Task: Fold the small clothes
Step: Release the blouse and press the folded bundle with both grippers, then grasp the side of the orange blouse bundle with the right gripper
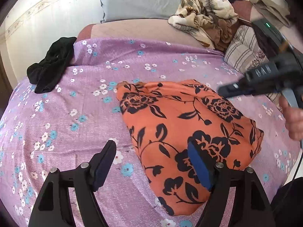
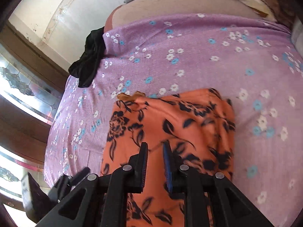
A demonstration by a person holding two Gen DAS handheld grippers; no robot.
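Note:
An orange garment (image 1: 180,124) with black flowers lies folded into a rough rectangle on the purple flowered bedsheet (image 1: 94,113). My left gripper (image 1: 151,147) hangs open and wide just over its near left edge. Its right pad (image 1: 198,166) is over the cloth, its left pad over bare sheet, and nothing is gripped. My right gripper (image 1: 227,91), blurred and held by a hand (image 1: 293,121), hovers above the garment's far right corner. In the right wrist view that gripper (image 2: 155,145) is shut to a narrow slit above the orange garment (image 2: 170,123), with no cloth in it.
A crumpled black garment (image 1: 51,66) lies at the bed's far left edge, also visible in the right wrist view (image 2: 90,56). At the head are a pale blue pillow (image 1: 142,0), a heaped beige patterned blanket (image 1: 204,19) and a striped cushion (image 1: 240,53). A wall runs along the left.

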